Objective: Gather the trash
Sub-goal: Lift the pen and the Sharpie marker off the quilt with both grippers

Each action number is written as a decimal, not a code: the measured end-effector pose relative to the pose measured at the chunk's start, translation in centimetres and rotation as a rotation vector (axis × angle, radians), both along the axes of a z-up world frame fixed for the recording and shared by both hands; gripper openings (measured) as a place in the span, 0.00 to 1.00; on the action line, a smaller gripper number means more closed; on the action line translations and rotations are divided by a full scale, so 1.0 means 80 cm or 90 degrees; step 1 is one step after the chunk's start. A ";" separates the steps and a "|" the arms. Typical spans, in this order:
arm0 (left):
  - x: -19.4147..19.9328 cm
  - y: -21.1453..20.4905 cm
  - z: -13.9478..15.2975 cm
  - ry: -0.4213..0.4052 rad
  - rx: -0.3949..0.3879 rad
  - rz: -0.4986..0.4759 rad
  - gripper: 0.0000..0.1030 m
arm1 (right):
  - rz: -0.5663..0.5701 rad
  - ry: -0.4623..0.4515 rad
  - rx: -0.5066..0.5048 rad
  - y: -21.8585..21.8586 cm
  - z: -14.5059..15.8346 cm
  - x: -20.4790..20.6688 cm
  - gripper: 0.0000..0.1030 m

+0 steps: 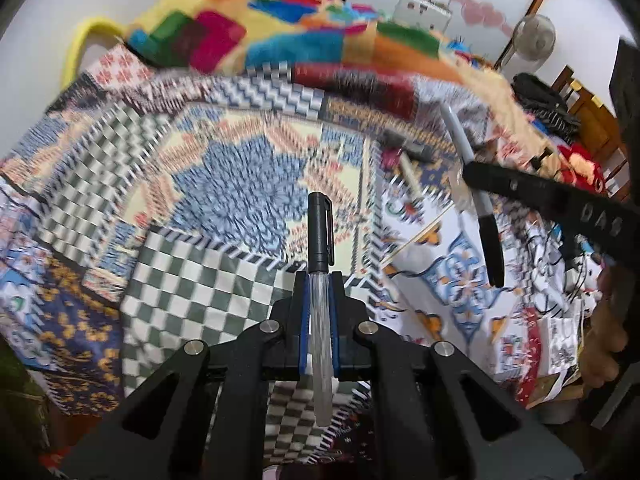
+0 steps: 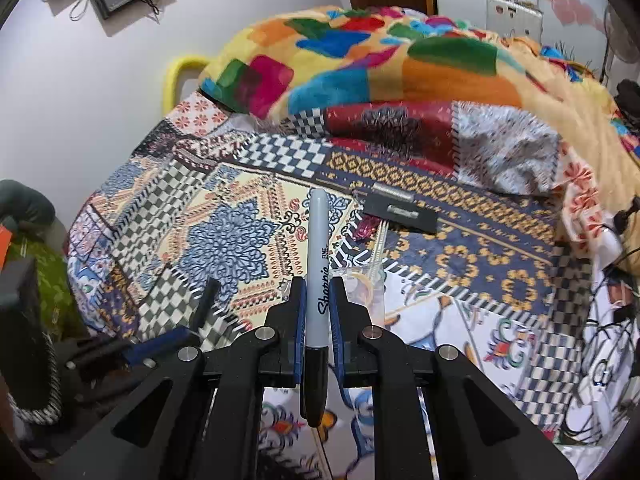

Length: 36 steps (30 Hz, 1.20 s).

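Observation:
My left gripper (image 1: 320, 280) is shut on a clear pen with a black cap (image 1: 320, 236), held above the patchwork bedspread (image 1: 224, 184). My right gripper (image 2: 318, 284) is shut on a grey Sharpie marker (image 2: 318, 240) with its black cap pointing back toward the camera. The right gripper and its marker also show in the left wrist view (image 1: 474, 172), to the right. On the bed lie a black flat clip-like object (image 2: 400, 210), a shiny pink wrapper (image 2: 366, 228), a thin straw-like stick (image 2: 379, 252) and a clear plastic piece with a rubber band (image 2: 360, 280).
A colourful fleece blanket (image 2: 380, 60) is heaped at the back of the bed. A yellow bed frame (image 2: 176, 76) meets the white wall. Cables and papers (image 1: 560, 280) clutter the right side. A fan (image 1: 534, 38) stands far right.

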State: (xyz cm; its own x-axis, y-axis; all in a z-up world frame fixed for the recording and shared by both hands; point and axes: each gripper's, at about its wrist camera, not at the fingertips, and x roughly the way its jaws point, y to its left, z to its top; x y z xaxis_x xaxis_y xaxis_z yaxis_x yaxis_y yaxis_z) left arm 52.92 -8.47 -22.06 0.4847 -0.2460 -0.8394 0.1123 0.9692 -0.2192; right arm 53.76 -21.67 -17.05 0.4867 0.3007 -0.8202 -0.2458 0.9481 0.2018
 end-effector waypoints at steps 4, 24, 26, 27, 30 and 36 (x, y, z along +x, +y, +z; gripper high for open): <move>-0.024 0.010 0.046 -0.036 -0.004 0.011 0.07 | 0.006 -0.024 0.000 0.001 0.027 -0.020 0.10; -0.171 0.095 0.141 -0.129 0.028 0.092 0.07 | 0.046 -0.036 -0.009 0.009 0.066 -0.078 0.10; -0.175 0.102 0.136 -0.127 0.025 0.099 0.07 | 0.039 -0.005 -0.023 0.001 0.040 -0.069 0.10; -0.177 0.107 0.132 -0.124 0.023 0.103 0.07 | 0.035 0.008 -0.031 -0.003 0.027 -0.064 0.10; -0.174 0.116 0.119 -0.113 0.019 0.110 0.07 | 0.012 0.048 -0.060 -0.017 -0.017 -0.049 0.10; -0.155 0.120 0.089 -0.086 0.019 0.119 0.07 | -0.003 0.099 -0.076 -0.032 -0.075 -0.020 0.10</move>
State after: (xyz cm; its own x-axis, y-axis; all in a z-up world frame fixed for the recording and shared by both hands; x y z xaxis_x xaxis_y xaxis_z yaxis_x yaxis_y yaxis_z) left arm 40.55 1.16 -14.95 0.6277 -0.1172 -0.7696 -0.0442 0.9817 -0.1855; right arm 52.16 -24.21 -23.07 0.3527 0.1947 -0.9153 -0.2152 0.9688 0.1231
